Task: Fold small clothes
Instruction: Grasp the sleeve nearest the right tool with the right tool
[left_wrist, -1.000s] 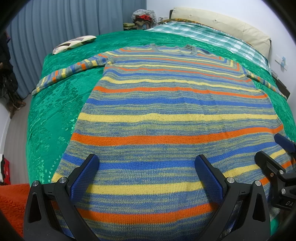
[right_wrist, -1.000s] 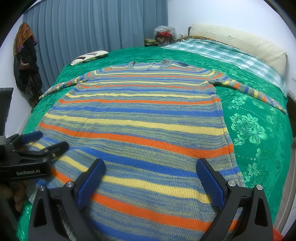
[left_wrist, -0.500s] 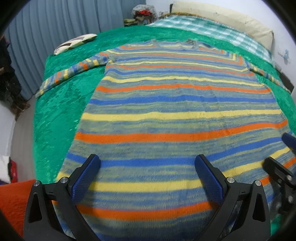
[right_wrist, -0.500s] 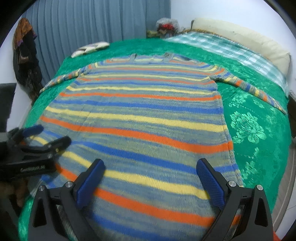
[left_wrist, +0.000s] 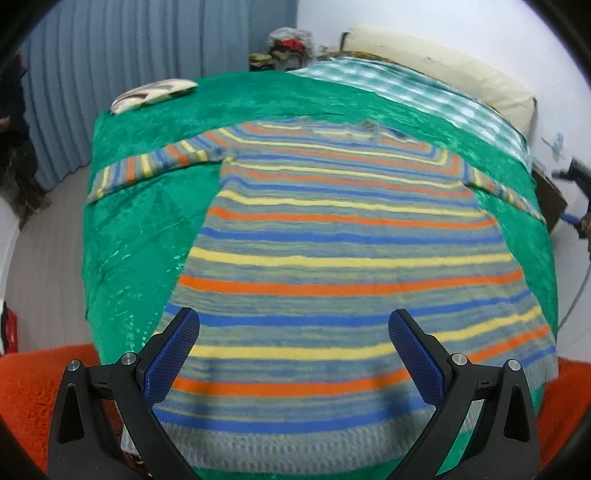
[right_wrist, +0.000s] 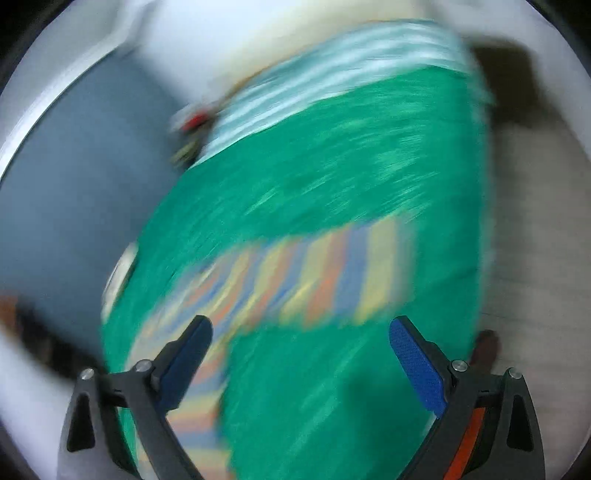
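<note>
A striped knit sweater (left_wrist: 343, 258) in blue, yellow, orange and grey lies flat on a green bedspread (left_wrist: 136, 236), sleeves spread out to both sides. My left gripper (left_wrist: 293, 328) is open and empty, raised above the sweater's hem. My right gripper (right_wrist: 300, 334) is open and empty; its view is heavily blurred and shows the sweater's right sleeve (right_wrist: 314, 273) on the green cover just beyond the fingertips. The right gripper also shows at the far right of the left wrist view (left_wrist: 576, 199).
A patterned cushion (left_wrist: 151, 94) lies at the bed's far left corner. A checked blanket (left_wrist: 417, 92) and a cream pillow (left_wrist: 443, 70) are at the headboard side. An orange rug (left_wrist: 29, 391) lies on the floor by the bed's near edge. Blue curtains (left_wrist: 129, 66) hang behind.
My left gripper has pulled back and up from the hem, so the whole sweater shows. My right gripper has swung quickly away to the right, over the right sleeve.
</note>
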